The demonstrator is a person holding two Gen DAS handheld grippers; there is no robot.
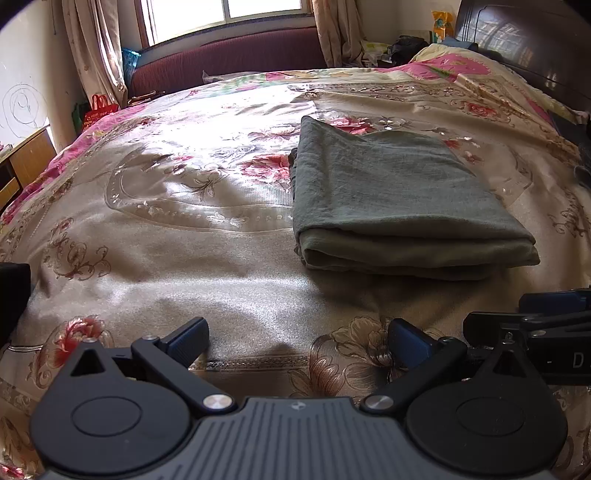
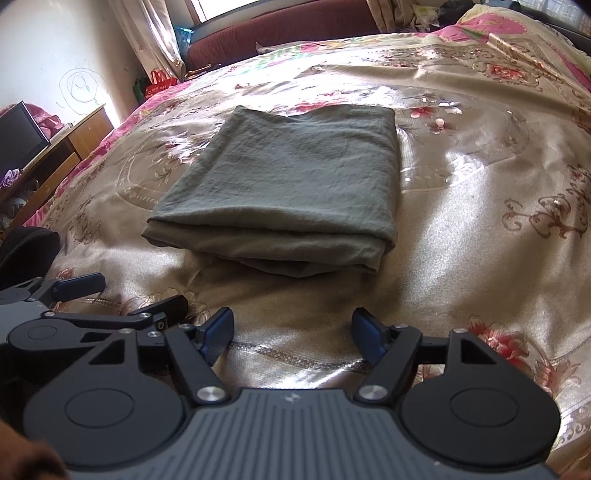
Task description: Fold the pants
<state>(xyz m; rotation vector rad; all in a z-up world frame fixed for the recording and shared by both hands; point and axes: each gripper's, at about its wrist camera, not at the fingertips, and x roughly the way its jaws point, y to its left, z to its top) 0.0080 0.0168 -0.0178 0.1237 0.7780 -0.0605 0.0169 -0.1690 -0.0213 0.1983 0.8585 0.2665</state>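
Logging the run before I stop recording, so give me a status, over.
Left gripper open, empty. Right gripper open, empty. Pants folded in a flat stack on the bedspread, apart from both grippers. Nothing in the way.

You are in a home bedroom.
You see a wide bed (image 1: 184, 258) with a floral satin cover, curtains (image 1: 92, 48) beside a sunny window (image 1: 229, 11), a dark wooden headboard (image 1: 524, 40) and a small wooden cabinet (image 2: 74, 144) by the wall.

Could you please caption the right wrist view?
Folded green pants lie on the floral bedspread beyond the open right gripper.
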